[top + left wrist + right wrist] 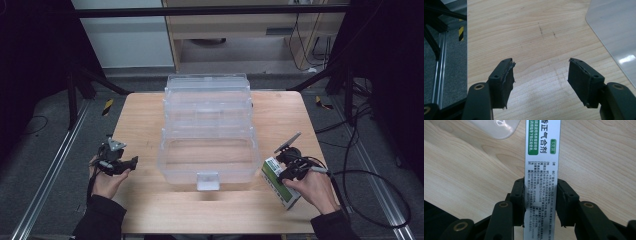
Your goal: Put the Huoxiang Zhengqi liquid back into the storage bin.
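Note:
A clear plastic storage box [207,130] stands open in the middle of the wooden table [145,115], its lid tilted back. At the table's right front lies a white and green carton [279,182] printed with text. My right gripper [286,172] is shut on that carton [541,170], one jaw pressed to each long side, just above the wood. My left gripper [131,164] hovers near the table's left edge, open, with bare wood between its jaws [540,72]. The box's corner [616,32] lies ahead and to the right of it.
A small clear latch tab [208,181] sticks out from the box's front wall. Black frame bars and metal rails [47,170] flank the table. Cables [370,175] trail across the grey floor on the right. A wooden cabinet [240,30] stands behind.

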Motion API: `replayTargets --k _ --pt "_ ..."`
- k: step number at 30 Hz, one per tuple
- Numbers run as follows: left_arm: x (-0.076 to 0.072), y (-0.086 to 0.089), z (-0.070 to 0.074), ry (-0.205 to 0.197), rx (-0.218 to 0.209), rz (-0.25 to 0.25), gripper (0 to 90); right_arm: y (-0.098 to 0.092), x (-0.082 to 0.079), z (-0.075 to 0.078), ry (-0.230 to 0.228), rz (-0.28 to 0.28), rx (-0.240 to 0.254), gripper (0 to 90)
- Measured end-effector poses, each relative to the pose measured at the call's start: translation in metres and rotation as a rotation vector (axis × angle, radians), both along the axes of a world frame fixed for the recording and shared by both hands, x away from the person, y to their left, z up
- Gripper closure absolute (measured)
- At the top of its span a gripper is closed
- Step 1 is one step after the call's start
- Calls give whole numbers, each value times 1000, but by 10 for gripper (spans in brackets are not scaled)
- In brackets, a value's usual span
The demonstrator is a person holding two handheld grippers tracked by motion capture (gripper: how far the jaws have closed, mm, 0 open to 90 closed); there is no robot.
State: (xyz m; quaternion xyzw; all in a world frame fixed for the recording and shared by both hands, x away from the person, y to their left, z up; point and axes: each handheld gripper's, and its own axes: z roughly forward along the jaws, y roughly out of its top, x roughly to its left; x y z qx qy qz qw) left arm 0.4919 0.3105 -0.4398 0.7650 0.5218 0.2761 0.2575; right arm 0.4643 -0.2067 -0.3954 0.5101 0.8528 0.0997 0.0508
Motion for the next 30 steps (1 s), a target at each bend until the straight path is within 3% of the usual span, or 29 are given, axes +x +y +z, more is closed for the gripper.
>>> replayTargets --k 19,30 --pt "0 0 0 2 1 -2 362 0 1 3 4 21 -7 636" --pt "0 0 0 4 3 -3 362 -8 0 13 -25 8 2 638"
